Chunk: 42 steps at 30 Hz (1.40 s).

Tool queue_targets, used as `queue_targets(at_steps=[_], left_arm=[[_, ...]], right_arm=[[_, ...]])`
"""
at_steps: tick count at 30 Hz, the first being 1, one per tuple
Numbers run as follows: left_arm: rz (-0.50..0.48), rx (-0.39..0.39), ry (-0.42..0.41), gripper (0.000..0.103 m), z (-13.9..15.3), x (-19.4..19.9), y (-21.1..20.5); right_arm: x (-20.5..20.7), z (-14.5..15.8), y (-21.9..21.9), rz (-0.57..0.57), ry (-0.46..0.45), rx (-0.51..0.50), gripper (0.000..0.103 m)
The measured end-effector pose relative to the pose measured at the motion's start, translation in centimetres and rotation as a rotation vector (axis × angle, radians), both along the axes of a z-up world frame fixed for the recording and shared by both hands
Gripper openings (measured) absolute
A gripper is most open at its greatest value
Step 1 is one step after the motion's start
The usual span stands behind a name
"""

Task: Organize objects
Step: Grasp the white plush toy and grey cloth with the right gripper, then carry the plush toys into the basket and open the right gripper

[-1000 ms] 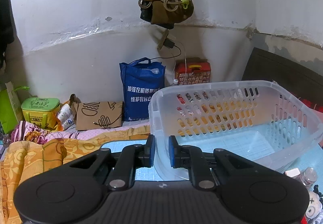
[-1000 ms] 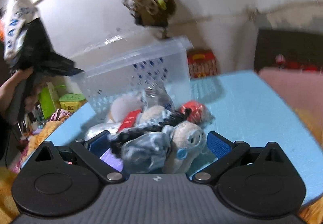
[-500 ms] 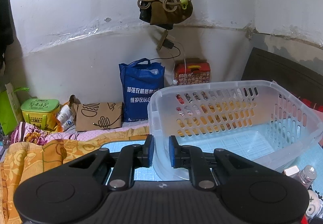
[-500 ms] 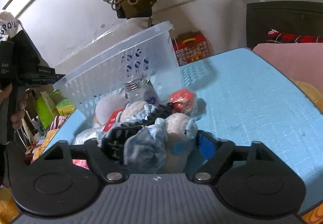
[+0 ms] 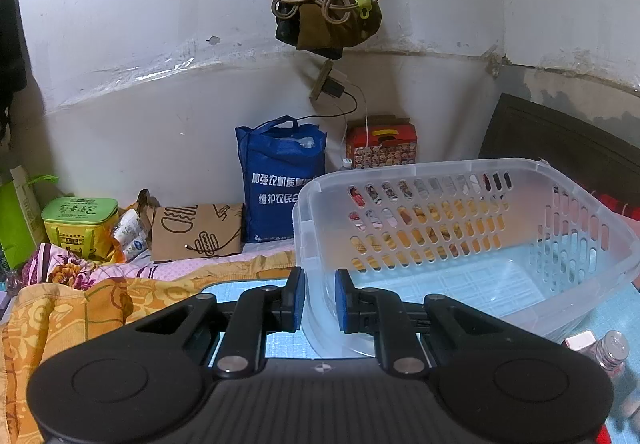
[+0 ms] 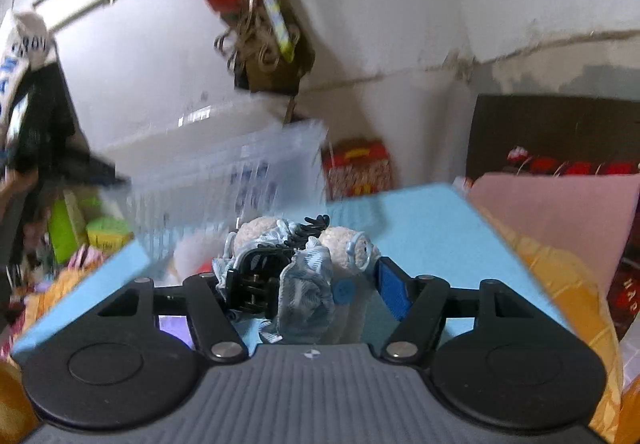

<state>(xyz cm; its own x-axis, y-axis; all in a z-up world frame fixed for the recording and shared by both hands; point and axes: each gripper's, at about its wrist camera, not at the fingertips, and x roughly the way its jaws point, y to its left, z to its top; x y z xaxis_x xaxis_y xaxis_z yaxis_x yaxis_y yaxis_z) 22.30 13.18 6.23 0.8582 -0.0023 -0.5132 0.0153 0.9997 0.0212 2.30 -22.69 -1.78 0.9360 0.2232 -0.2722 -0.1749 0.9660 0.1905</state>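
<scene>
Plush toy [image 6: 304, 264], a bundle of beige heads and pale blue checked cloth with a black clip on it, sits between the closing jaws of the right gripper [image 6: 308, 284], lifted clear of the blue mat [image 6: 432, 244], likely bound for the clear plastic basket [image 5: 460, 244]. Left gripper [image 5: 318, 300] is clenched on that basket's near rim, apparently steadying it for the drop.

One basket [image 5: 460, 180], one blue bag [image 5: 280, 180], two tools [image 5: 319, 300] [image 6: 304, 280].
</scene>
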Motion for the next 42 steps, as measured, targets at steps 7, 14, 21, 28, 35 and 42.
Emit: queue_targets(at_steps=[7,14,21,28,35,42], left_arm=[[-0.002,-0.013,0.006,0.018,0.2,0.2,0.2],[0.000,-0.035,0.009,0.018,0.1,0.4,0.3],[-0.007,-0.042,0.008,0.018,0.1,0.3,0.4],[-0.012,-0.035,0.003,0.020,0.1,0.2,0.3],[-0.007,-0.024,0.004,0.021,0.1,0.3,0.1],[-0.012,-0.030,0.004,0.021,0.1,0.2,0.4]], right_arm=[[3.0,7.1,0.9,0.079,-0.142,-0.005,0.069],[14.0,12.1,5.2,0.178,-0.083,-0.113,0.069],[19.6,10.4,7.5,0.183,0.006,-0.155,0.084],[17.1,9.8,7.1,0.100,-0.065,-0.196,0.103],[15.3,9.4,6.1,0.086,-0.076,-0.185,0.103],[8.9,7.1,3.6,0.068,-0.140,-0.164,0.103]])
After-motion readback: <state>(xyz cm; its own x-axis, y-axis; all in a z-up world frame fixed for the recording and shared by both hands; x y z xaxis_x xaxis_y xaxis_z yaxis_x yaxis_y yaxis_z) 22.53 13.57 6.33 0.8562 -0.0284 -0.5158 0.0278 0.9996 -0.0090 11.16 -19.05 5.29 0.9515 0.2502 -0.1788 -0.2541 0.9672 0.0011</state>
